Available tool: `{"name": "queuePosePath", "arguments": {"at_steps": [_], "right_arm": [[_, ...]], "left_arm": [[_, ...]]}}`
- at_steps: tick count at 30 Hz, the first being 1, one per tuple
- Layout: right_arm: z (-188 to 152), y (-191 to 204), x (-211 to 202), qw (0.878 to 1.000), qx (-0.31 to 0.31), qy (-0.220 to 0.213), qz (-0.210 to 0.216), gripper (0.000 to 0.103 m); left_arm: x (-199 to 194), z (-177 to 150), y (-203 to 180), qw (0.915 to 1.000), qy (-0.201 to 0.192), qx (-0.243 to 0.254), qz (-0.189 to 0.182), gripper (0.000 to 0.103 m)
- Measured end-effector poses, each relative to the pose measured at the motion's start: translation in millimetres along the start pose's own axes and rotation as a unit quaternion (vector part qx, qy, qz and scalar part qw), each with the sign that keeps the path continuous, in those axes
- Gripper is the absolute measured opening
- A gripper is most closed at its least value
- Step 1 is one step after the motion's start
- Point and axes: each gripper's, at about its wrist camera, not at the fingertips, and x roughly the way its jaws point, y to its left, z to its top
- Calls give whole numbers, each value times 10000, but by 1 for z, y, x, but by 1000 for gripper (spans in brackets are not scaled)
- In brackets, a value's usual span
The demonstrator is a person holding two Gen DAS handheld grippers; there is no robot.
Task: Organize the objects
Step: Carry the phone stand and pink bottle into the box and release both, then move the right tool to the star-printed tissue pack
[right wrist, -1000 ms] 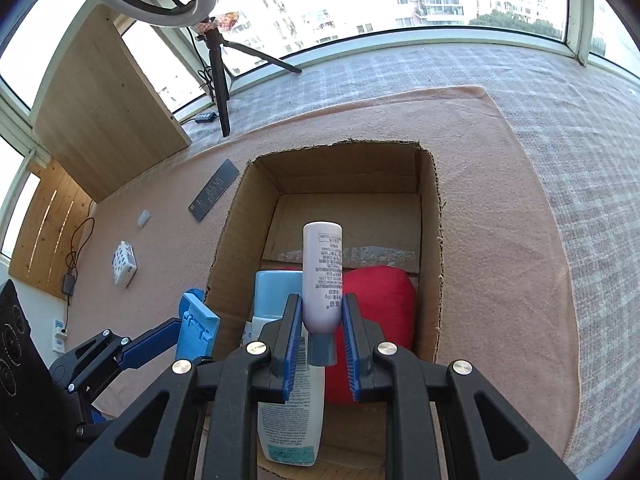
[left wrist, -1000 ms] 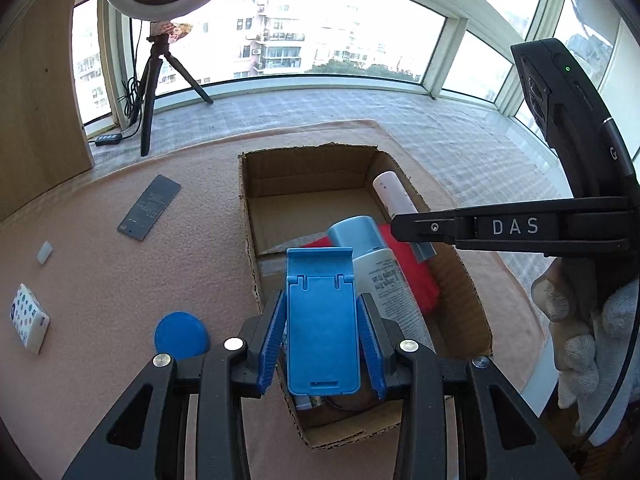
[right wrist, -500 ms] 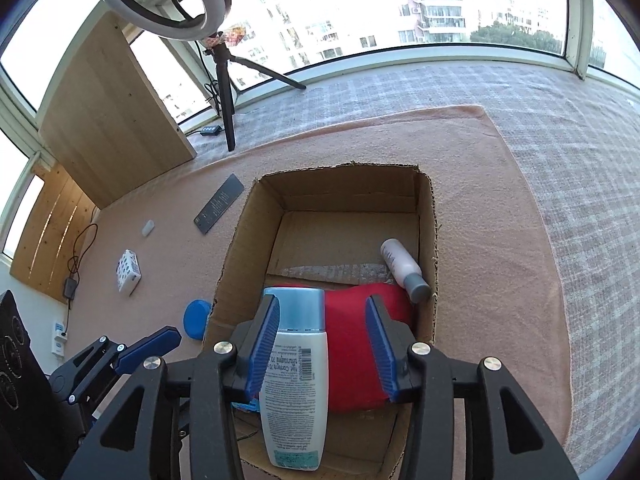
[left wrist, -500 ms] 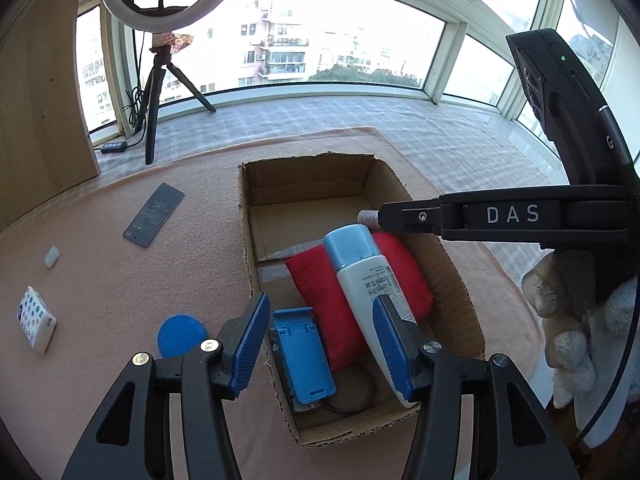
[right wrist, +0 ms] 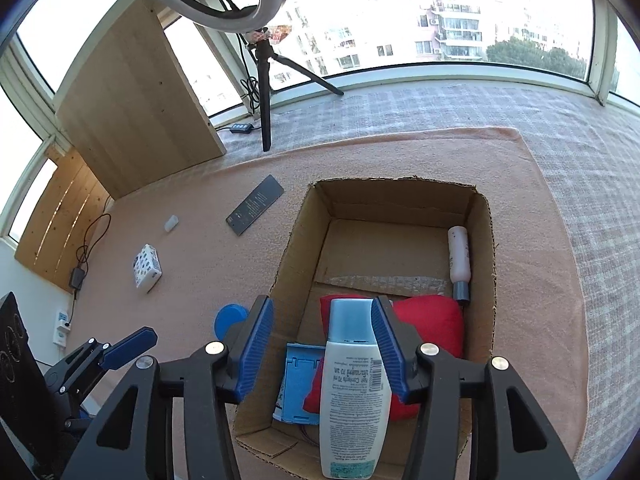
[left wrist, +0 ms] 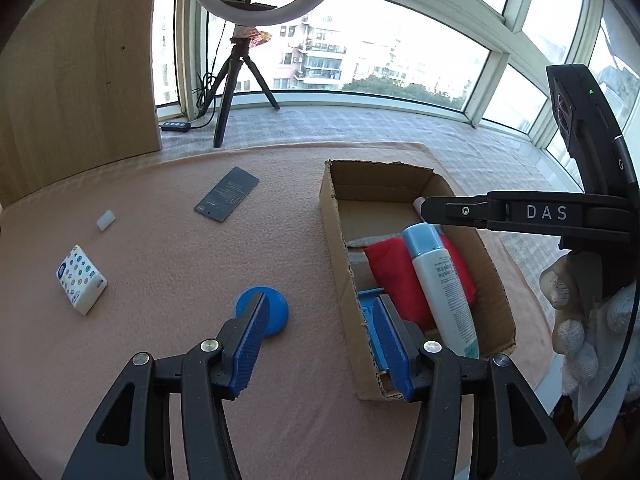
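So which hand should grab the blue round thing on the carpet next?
Probably the left. The left gripper is open, with the blue disc just ahead near its left finger. The right gripper hangs over the cardboard box, farther away.

Bottles (right wrist: pixel 354 384), stand (right wrist: pixel 298 384) in box (right wrist: pixel 296 248); disc (left wrist: pixel 262 312) left.

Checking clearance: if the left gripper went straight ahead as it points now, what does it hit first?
Probably the pink mat. The left gripper, jaws open and empty, points between the blue disc and the cardboard box; depth is unclear, so either jaw could clip its neighbour.
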Motion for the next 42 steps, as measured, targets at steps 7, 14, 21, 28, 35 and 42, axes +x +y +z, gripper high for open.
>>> {"name": "queuePosePath", "arguments": {"at_steps": [7,14,21,28,35,42], "right_arm": [[-4,50,14,9999,-116,55,9,50],[-6,98,31,9996,55,241,97,50],[-17,138,59,9978,301,504,304,50],[-5,195,102,9951,314,601,715,50],[27,244,175,9889,10,1042,1058,50],[46,267,230,9817,-379,1464,1155,50]], "left_arm": [[-15,-12,69,9995,25,-278,112,58],[-29,-13,149,9983,0,-513,270,58],[-31,-28,230,9958,110,-833,365,58],[-12,-34,301,9904,262,-1348,168,58],[14,-28,322,9847,360,-1694,-212,64],[38,-24,315,9822,391,-1825,-230,64]]}}
